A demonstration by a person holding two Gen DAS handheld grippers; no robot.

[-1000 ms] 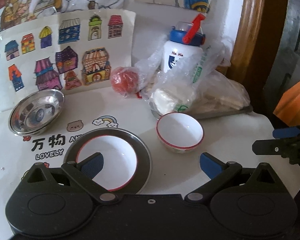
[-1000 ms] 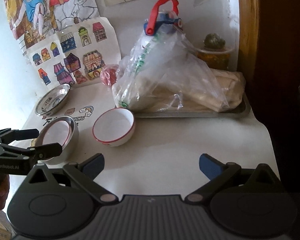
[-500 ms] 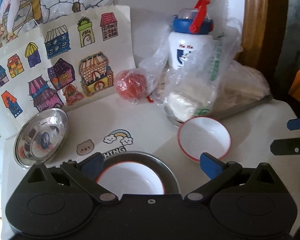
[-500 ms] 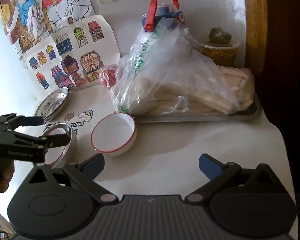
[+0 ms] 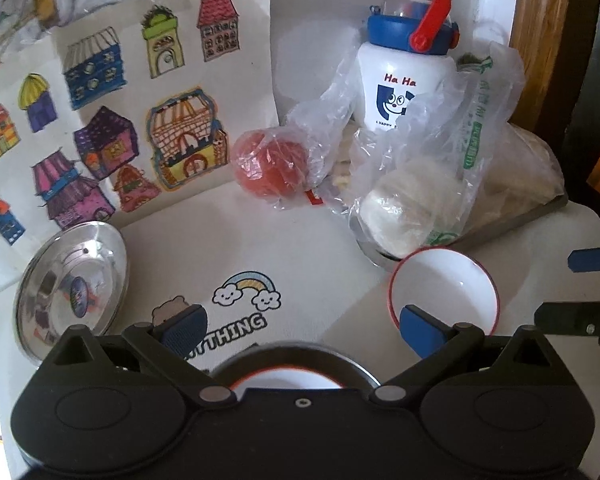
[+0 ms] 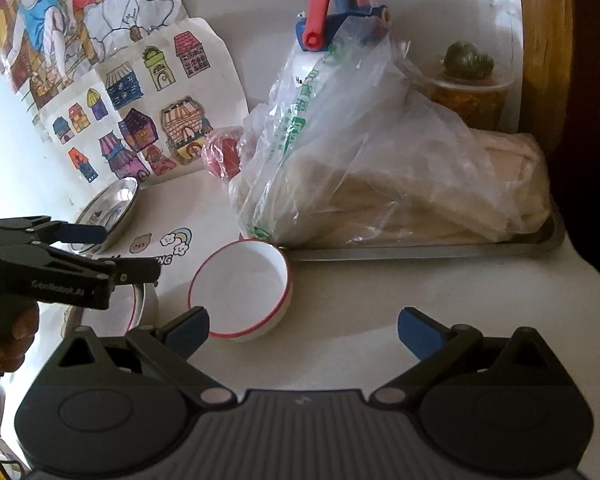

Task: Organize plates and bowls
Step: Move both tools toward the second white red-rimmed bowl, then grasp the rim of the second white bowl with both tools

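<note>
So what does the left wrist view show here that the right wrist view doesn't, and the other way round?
Only the left wrist view shows the bottle's white body with its cartoon face unobstructed, and the bagged bun.

Only the right wrist view shows the lidded jar in the far corner, the full metal tray, and the left gripper from outside, open above the steel bowl.

Both show the red-rimmed white bowl, the steel plate and the bagged tomato.

I see white bowl (image 6: 240, 288) with red rim, shiny silver plate (image 5: 70, 284), white bottle (image 5: 404, 80) blue lid, red handle.
</note>
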